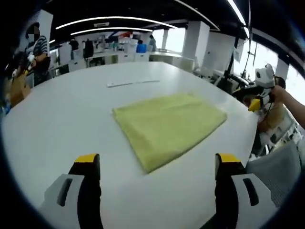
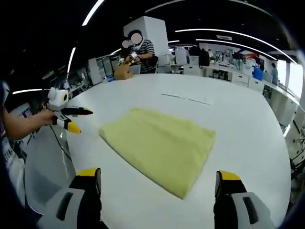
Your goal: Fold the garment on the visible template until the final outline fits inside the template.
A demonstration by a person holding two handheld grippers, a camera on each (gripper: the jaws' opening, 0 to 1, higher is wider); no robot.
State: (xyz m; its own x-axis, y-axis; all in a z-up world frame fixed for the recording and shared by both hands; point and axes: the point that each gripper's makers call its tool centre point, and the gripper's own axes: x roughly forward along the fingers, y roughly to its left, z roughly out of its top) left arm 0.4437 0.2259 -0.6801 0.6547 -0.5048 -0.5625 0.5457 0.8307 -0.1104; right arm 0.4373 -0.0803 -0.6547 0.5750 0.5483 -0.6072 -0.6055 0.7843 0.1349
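A yellow-green garment (image 1: 169, 126) lies folded into a flat rectangle on the white table (image 1: 71, 119). My left gripper (image 1: 158, 163) is open just short of the garment's near corner, its yellow-tipped jaws wide apart and holding nothing. In the right gripper view the same garment (image 2: 159, 145) lies ahead, with my right gripper (image 2: 158, 174) open at its near corner, also holding nothing. The left gripper (image 2: 79, 119) also shows at the table's left edge, held in a hand, jaws apart. The right gripper (image 1: 256, 101) shows at the table's right edge, in a hand.
A thin white strip (image 1: 132, 83) lies on the table beyond the garment, and it appears again as the strip (image 2: 186, 98). A person in a striped shirt (image 2: 143, 50) stands at the far edge by a cardboard box (image 2: 123, 71). Desks and shelves stand behind.
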